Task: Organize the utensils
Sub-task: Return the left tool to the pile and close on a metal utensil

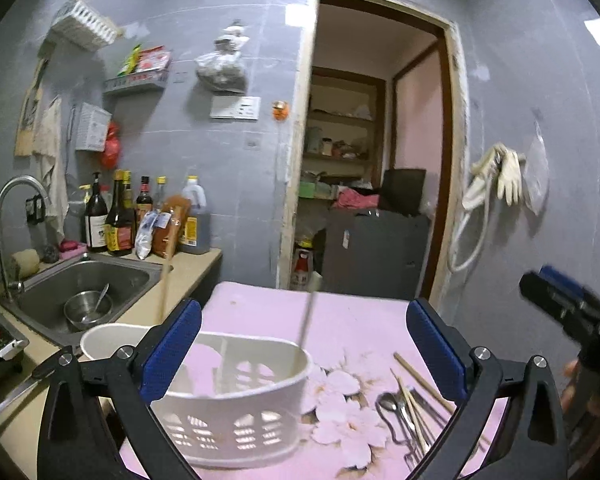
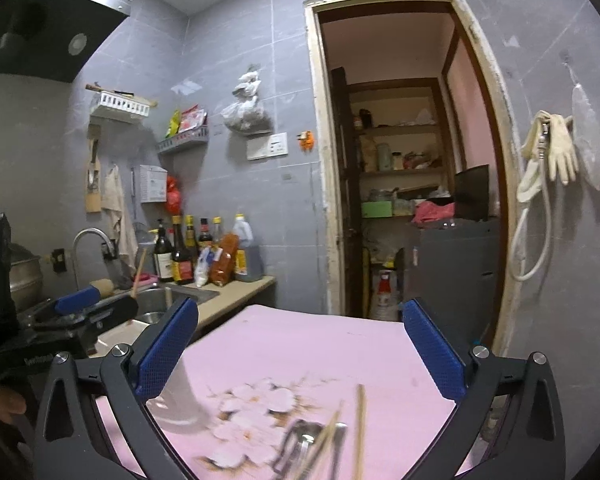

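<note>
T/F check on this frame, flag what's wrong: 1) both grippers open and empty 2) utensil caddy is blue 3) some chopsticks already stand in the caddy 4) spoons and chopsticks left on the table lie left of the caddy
1) True: left gripper and right gripper hold nothing.
2) False: the caddy is white.
3) True: chopsticks stand in it.
4) False: the loose spoons and chopsticks lie to its right on the pink tablecloth.
</note>
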`<action>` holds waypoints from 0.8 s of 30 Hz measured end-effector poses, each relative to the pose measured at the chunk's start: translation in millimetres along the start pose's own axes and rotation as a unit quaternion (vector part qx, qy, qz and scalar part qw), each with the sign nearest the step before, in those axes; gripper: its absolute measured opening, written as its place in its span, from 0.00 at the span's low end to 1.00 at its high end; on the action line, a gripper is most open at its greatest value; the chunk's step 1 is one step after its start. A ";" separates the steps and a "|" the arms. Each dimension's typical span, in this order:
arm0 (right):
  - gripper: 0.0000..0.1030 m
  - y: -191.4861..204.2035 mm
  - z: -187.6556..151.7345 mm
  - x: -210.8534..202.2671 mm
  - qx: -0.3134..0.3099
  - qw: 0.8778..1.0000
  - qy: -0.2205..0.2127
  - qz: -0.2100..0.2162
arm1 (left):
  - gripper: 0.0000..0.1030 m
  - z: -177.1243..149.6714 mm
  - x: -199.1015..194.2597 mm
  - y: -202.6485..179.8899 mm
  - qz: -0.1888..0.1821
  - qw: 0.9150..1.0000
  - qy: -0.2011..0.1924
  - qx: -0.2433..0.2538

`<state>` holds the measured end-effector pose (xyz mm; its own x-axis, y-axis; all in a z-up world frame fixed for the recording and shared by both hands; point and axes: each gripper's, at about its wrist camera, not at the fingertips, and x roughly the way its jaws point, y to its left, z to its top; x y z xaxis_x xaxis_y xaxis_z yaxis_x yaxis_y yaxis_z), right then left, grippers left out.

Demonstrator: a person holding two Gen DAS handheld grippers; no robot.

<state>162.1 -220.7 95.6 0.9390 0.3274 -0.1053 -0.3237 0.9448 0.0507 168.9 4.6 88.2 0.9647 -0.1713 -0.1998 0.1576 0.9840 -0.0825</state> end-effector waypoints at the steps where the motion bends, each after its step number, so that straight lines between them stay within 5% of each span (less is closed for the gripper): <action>1: 1.00 -4.8 -1.8 -2.7 -0.002 1.000 0.000 -0.005 | 0.98 -4.0 1.9 -5.1 -0.001 1.000 0.005 0.008; 10: 1.00 -32.8 -19.6 -1.3 -0.007 0.999 0.038 -0.023 | 0.98 -34.9 25.2 -33.5 -0.023 0.996 0.083 0.026; 21: 0.99 -64.7 -53.0 21.7 0.017 0.991 0.131 -0.023 | 0.98 -75.5 60.5 -58.0 -0.047 0.977 0.201 0.048; 24: 0.90 -69.5 -61.4 28.7 0.017 0.987 0.158 -0.019 | 0.97 -80.3 70.9 -63.3 -0.060 0.971 0.228 0.046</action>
<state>204.4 -276.1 28.2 0.8656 0.2841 -0.4123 -0.2795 0.9574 0.0730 210.4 -73.7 0.8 0.7481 -0.2673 -0.6074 0.3011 0.9524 -0.0483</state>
